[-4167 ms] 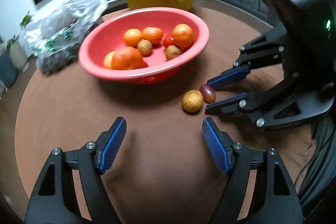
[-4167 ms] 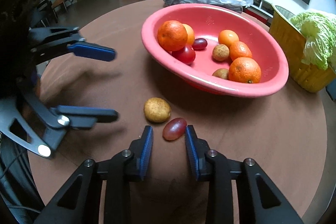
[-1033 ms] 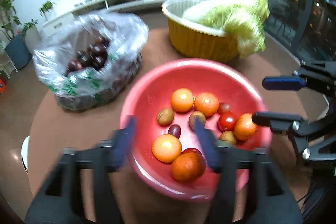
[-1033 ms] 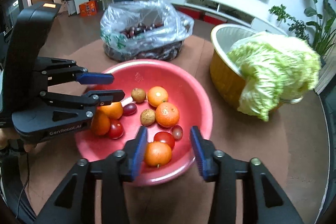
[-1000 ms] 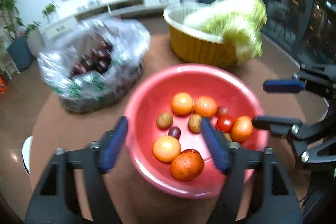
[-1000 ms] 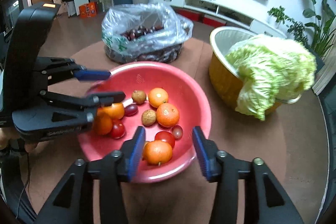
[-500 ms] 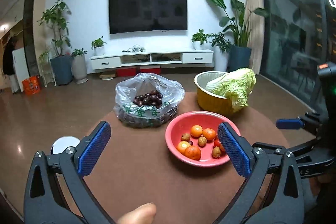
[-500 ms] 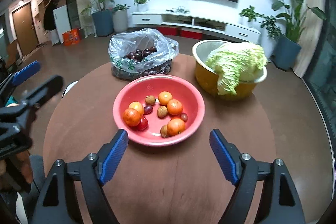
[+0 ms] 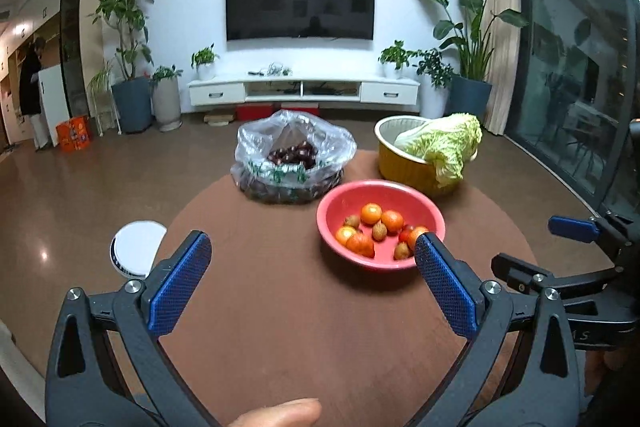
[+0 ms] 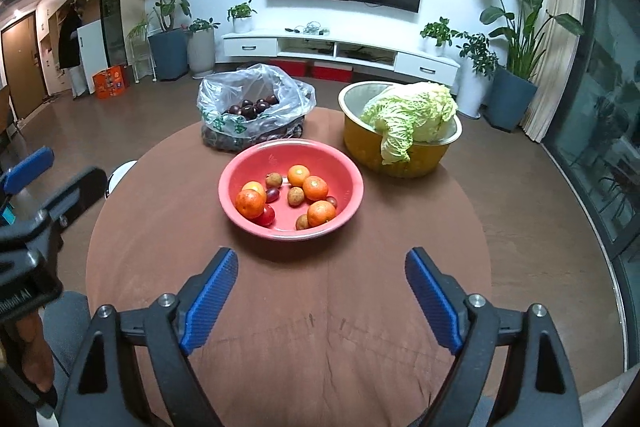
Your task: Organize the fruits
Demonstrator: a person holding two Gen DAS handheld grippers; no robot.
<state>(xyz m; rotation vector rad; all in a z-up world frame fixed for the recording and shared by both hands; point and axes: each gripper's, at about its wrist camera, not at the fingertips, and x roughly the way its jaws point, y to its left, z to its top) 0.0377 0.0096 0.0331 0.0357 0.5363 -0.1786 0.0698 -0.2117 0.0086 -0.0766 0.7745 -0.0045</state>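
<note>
A red bowl (image 10: 240, 171) sits mid-table and holds several oranges, small brown fruits, a red tomato and dark grapes. It also shows in the left wrist view (image 9: 340, 199). My left gripper (image 9: 312, 283) is wide open and empty, held back over the near part of the brown round table (image 9: 280, 327). My right gripper (image 10: 322, 297) is wide open and empty, also held back from the bowl. The right gripper shows at the right edge of the left wrist view (image 9: 560, 247).
A clear plastic bag of dark fruit (image 10: 252, 107) lies behind the bowl. A yellow basin with a cabbage (image 10: 400, 131) stands at the back right. A white round object (image 9: 138, 249) lies beyond the table's left edge. A thumb (image 9: 280, 413) shows at the bottom.
Both grippers have pulled back and up from over the bowl and opened wide. The two loose fruits once on the table are no longer there.
</note>
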